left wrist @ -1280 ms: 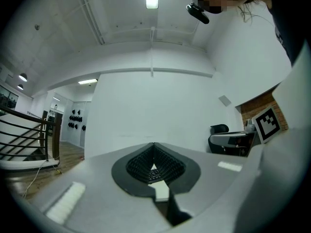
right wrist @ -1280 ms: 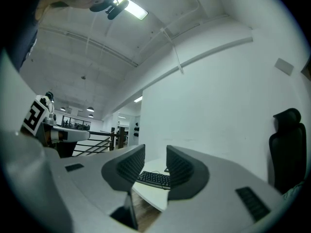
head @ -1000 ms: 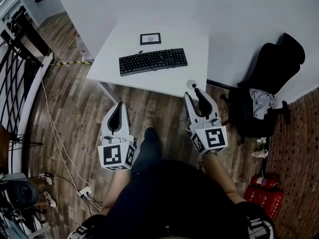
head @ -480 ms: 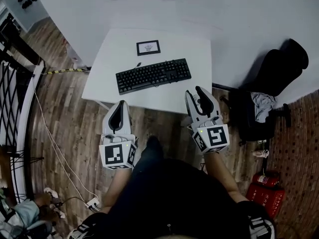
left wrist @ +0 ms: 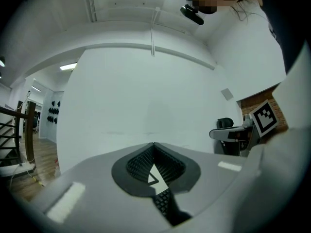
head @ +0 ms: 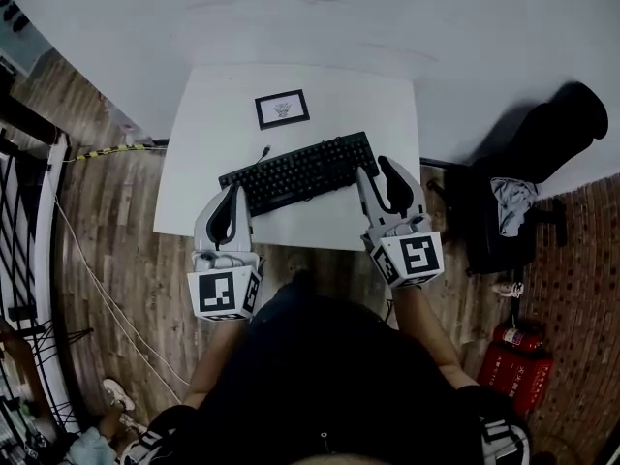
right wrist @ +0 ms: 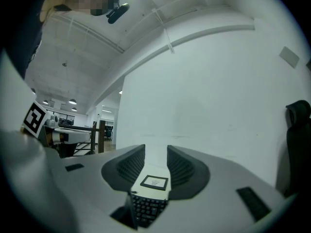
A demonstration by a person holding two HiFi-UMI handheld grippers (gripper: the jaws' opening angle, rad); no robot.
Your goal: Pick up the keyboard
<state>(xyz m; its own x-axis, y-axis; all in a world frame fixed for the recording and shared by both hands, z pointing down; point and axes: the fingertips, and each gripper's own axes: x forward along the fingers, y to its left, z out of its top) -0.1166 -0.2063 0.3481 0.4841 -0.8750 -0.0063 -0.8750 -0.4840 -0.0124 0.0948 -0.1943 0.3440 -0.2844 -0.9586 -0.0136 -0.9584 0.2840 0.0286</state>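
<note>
Approach: you are bringing left tool (head: 232, 192), pressed together, and right tool (head: 377, 170), spread and empty, beside the keyboard (head: 298, 172); grasp is nearing.

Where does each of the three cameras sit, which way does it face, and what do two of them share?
Head view: on the person's head, looking steeply down at the white table, keyboard, left gripper, right gripper and the person's torso.
Left gripper view: on the left gripper, looking level along its shut jaws toward the wall; keyboard below.
Right gripper view: on the right gripper, looking along its parted jaws at keyboard and framed card.
Shared: all three show the keyboard.
</note>
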